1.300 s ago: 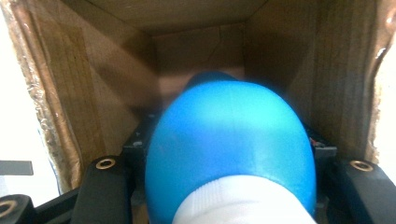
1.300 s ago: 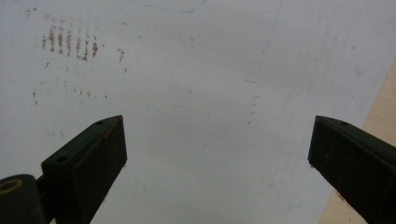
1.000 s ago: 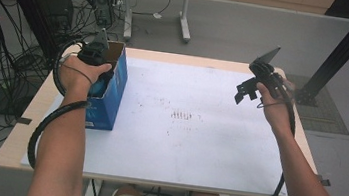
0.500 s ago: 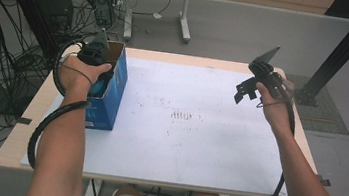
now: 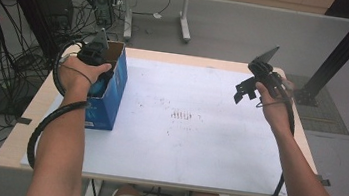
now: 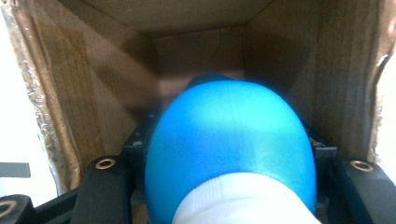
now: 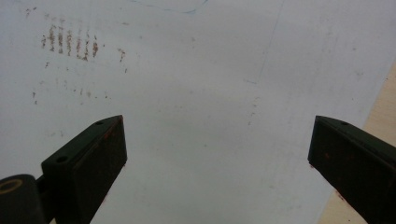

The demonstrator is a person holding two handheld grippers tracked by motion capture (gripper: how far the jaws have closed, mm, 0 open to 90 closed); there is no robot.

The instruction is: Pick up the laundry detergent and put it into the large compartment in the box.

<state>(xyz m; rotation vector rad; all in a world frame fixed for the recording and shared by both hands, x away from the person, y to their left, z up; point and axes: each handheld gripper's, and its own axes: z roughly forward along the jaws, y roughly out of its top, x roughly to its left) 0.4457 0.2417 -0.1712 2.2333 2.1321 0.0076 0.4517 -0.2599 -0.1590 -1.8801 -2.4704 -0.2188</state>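
A blue cardboard box (image 5: 109, 101) stands open-topped at the table's left side. My left gripper (image 5: 99, 71) reaches down into its opening. In the left gripper view the brown inner walls of the box (image 6: 70, 107) surround a smooth blue rounded object with a white end (image 6: 229, 140). My left gripper (image 6: 229, 154) is shut on that object, with a black jaw on either side of it. Over the table's right side my right gripper (image 5: 241, 92) hangs in the air and points down at the white sheet (image 7: 201, 84). The jaws of my right gripper (image 7: 217, 140) are open and hold nothing.
A white sheet (image 5: 192, 145) covers most of the wooden table (image 5: 15, 144), with small rust-brown marks (image 5: 180, 114) near its middle. Beyond the far edge are cables, dark equipment (image 5: 57, 8) and another table's legs. A black post (image 5: 339, 53) stands at the right.
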